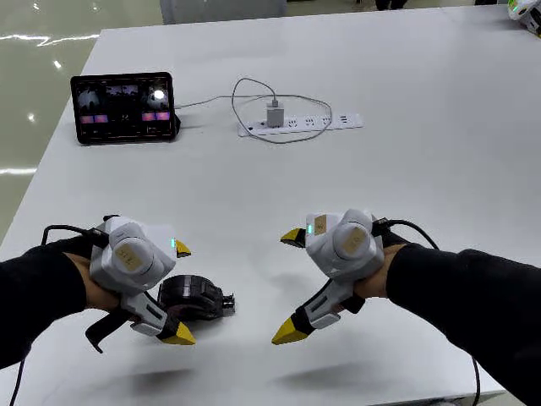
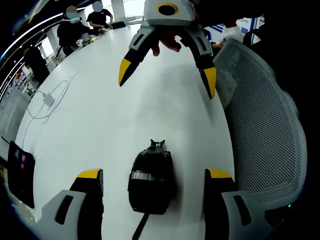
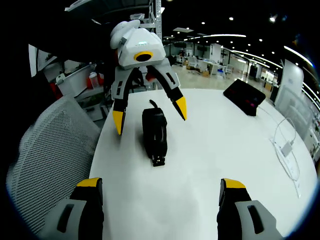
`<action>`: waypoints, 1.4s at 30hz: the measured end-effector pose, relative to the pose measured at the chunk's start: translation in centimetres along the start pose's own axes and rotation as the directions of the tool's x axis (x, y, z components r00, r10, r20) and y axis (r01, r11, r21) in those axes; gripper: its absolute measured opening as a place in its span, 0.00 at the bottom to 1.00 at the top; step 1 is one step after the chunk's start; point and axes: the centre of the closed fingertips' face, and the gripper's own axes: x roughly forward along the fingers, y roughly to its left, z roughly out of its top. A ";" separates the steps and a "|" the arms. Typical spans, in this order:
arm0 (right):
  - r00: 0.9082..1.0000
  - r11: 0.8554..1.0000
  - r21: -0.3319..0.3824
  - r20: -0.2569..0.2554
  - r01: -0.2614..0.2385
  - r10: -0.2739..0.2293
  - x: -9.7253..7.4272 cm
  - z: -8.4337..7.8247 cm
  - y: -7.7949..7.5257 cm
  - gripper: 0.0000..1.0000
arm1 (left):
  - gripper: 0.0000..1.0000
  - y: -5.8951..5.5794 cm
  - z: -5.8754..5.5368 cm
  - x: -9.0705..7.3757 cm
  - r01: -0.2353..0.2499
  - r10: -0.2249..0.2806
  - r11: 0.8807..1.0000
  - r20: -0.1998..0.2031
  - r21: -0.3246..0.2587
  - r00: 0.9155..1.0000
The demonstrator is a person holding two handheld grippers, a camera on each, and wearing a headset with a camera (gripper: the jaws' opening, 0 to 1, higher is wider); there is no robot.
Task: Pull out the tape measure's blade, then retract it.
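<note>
A white workbench (image 1: 406, 101) carries everything, and a grey mesh chair (image 2: 265, 125) stands at its near edge. At the far left leans a tablet (image 1: 124, 107) with a lit screen. To its right lies a white power strip (image 1: 300, 123) with a charger (image 1: 275, 114) plugged in and a looping white cable (image 1: 245, 89). All are well apart from the work, with bare table between.

The black tape measure (image 1: 193, 298) lies near the front edge. Its long axis runs from one gripper to the other, and its nose points at the right gripper (image 1: 289, 284).

The left gripper (image 1: 180, 293) is spread wide, its jaws straddling the case with a gap on each side. The right gripper, equally wide, holds nothing and hovers apart from the tape measure's nose.
</note>
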 end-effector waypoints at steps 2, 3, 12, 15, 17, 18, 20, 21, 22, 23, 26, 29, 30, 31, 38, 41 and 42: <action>1.000 1.000 0.009 -0.010 0.002 -0.002 0.7 -0.2 -0.2 0.96 | 0.76 0.1 -0.2 0.2 -0.004 0.004 1.000 -0.017 0.004 1.000; 1.000 1.000 0.010 -0.013 0.002 -0.002 0.9 -0.3 -0.2 0.96 | 0.74 0.2 -0.3 0.4 -0.008 0.009 1.000 -0.024 0.008 1.000; 1.000 1.000 -0.003 -0.019 -0.008 0.008 2.7 0.1 -0.2 0.87 | 0.66 0.3 -0.6 0.9 0.006 -0.005 1.000 -0.040 0.008 0.999; 1.000 1.000 -0.014 -0.002 -0.011 0.011 3.0 0.5 -0.1 0.79 | 0.64 0.4 -0.5 1.0 0.004 -0.004 1.000 -0.036 -0.001 0.999; 1.000 1.000 -0.009 0.004 -0.012 0.013 3.4 0.7 0.0 0.75 | 0.60 0.3 -0.3 1.0 0.009 -0.010 1.000 -0.026 -0.010 1.000; 1.000 1.000 -0.013 0.003 -0.013 0.013 3.5 0.8 0.1 0.74 | 0.57 0.2 -0.3 1.0 0.015 -0.015 1.000 -0.028 -0.012 0.999; 1.000 1.000 -0.016 0.002 -0.015 0.015 3.8 0.9 0.1 0.70 | 0.51 0.1 -0.5 1.2 0.025 -0.025 1.000 -0.038 -0.013 0.999; 1.000 1.000 -0.015 -0.001 -0.015 0.015 4.0 0.9 0.1 0.70 | 0.50 0.1 -0.5 1.3 0.024 -0.024 1.000 -0.040 -0.012 0.999; 1.000 1.000 -0.021 0.000 -0.016 0.016 4.0 1.0 0.2 0.69 | 0.50 0.1 -0.5 1.3 0.022 -0.023 1.000 -0.041 -0.013 0.999; 1.000 0.999 -0.026 0.002 -0.018 0.018 4.1 1.1 0.2 0.69 | 0.50 0.2 -0.6 1.4 0.020 -0.021 1.000 -0.043 -0.016 0.999; 1.000 0.999 -0.028 0.000 -0.025 0.025 4.3 1.1 0.3 0.68 | 0.45 0.2 -0.9 1.4 0.017 -0.017 1.000 -0.056 -0.013 0.998; 0.999 0.999 -0.038 0.006 -0.033 0.033 4.4 1.3 0.4 0.64 | 0.40 0.4 -1.1 1.3 0.007 -0.007 1.000 -0.070 -0.003 0.997; 0.999 0.999 -0.038 0.007 -0.035 0.035 4.4 1.3 0.4 0.63 | 0.36 0.8 -1.1 1.2 -0.014 0.016 1.000 -0.066 0.018 0.998; 0.999 0.998 -0.045 0.009 -0.038 0.038 4.5 1.4 0.4 0.62 | 0.33 0.5 -1.1 1.3 0.002 -0.001 1.000 -0.068 0.015 0.998; 0.999 0.997 -0.064 0.000 -0.044 0.044 4.9 1.3 0.3 0.58 | 0.32 0.5 -1.2 1.2 -0.009 0.011 1.000 -0.073 0.020 0.997; 0.999 0.997 -0.057 -0.009 -0.048 0.048 5.3 1.1 0.3 0.52 | 0.32 0.6 -1.2 1.3 -0.009 0.011 1.000 -0.081 0.029 0.997; 0.999 0.997 -0.058 -0.010 -0.046 0.046 5.4 1.1 0.2 0.49 | 0.32 0.6 -1.2 1.3 -0.009 0.011 1.000 -0.083 0.030 0.996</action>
